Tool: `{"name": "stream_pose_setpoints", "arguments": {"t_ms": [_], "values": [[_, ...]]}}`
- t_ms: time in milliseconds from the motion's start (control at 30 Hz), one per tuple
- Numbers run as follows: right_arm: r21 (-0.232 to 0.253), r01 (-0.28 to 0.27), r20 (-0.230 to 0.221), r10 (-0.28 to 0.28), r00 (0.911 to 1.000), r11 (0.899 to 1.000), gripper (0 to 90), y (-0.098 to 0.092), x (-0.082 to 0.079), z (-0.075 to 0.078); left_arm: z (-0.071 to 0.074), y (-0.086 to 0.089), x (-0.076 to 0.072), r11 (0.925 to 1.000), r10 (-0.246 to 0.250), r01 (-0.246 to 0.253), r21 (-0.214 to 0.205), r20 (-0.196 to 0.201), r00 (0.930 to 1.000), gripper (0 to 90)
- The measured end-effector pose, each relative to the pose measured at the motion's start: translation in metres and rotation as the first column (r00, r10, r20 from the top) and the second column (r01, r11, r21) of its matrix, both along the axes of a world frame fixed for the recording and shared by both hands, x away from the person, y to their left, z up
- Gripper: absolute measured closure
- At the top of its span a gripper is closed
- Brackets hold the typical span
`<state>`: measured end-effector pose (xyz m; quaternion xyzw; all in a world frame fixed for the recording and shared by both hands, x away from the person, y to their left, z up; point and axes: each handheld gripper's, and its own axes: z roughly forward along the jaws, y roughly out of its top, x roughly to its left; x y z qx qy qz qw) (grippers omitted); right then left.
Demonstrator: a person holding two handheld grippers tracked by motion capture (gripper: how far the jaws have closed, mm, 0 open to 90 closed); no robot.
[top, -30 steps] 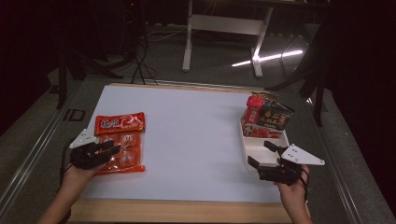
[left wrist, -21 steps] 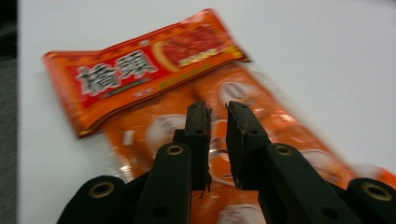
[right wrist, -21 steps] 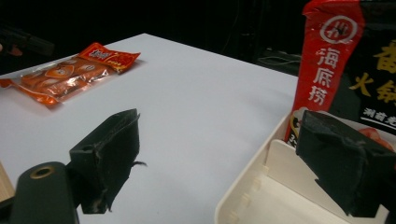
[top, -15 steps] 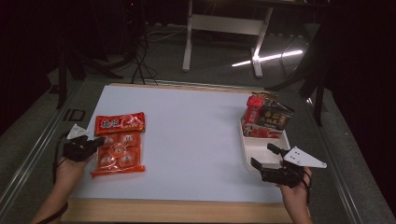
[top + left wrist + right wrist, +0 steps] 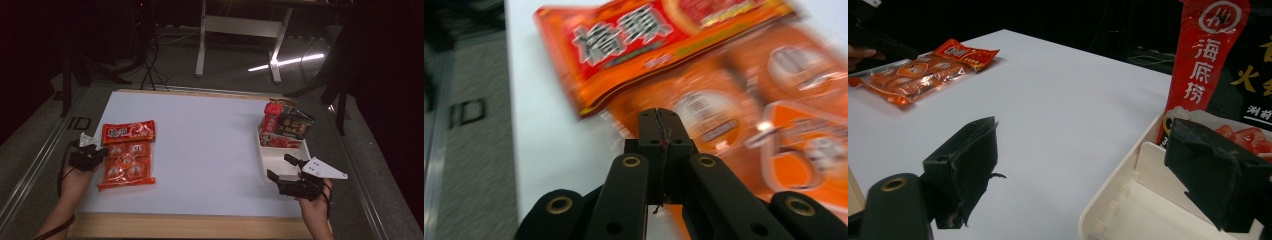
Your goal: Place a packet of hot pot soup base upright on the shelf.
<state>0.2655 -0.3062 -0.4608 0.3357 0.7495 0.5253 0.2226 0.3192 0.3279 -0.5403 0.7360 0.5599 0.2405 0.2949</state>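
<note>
An orange multi-pack of snacks point(image 5: 125, 165) lies flat at the table's left, with a red packet point(image 5: 128, 131) resting on its far end. My left gripper point(image 5: 99, 153) is at the pack's left edge. In the left gripper view its jaws point(image 5: 659, 116) are shut, tips over the blurred border of the orange pack point(image 5: 774, 125), and nothing shows between them. The red packet point(image 5: 649, 40) is just beyond. My right gripper point(image 5: 279, 166) stands open at the near end of a white tray point(image 5: 277, 156). One jaw is over the table and the other over the tray point(image 5: 1128, 200).
The tray's far end holds an upright red sachet point(image 5: 272, 117), a black packet point(image 5: 297, 127) and a packet with a tomato picture point(image 5: 282, 142). The white mat point(image 5: 200, 145) spans the middle between the hands. A wooden edge point(image 5: 190, 226) borders the table's front.
My left gripper has drawn back to the left, from over the orange pack to its left edge, and its jaws have shut. The pack and the right gripper stayed where they were.
</note>
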Motion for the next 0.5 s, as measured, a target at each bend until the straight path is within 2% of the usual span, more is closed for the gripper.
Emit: {"name": "stream_pose_setpoints", "arguments": {"t_ms": [100, 233, 300, 500], "values": [[0.001, -0.003, -0.001, 0.003, 1.0000, 1.000, 13.7, -0.0002, -0.0002, -0.0001, -0.0027, 0.0032, 0.0003, 0.9997, -0.001, 0.001, -0.024, -0.006, 1.0000, 90.0], [0.011, -0.002, -0.005, 0.002, 1.0000, 1.000, 13.7, -0.0013, 0.0007, -0.0001, -0.0019, 0.0008, 0.0020, 0.9997, -0.020, 0.020, -0.016, -0.014, 0.9997, 90.0], [0.016, -0.002, -0.011, 0.002, 0.9999, 1.000, 13.8, -0.0020, 0.0021, -0.0008, -0.0004, -0.0007, 0.0044, 0.9992, -0.037, 0.037, -0.015, -0.034, 0.9987, 90.0], [0.013, -0.006, -0.010, 0.006, 0.9999, 1.000, 13.8, -0.0009, 0.0013, -0.0001, 0.0017, -0.0061, 0.0063, 0.9978, -0.063, 0.062, -0.022, -0.042, 0.9972, 90.0]]}}
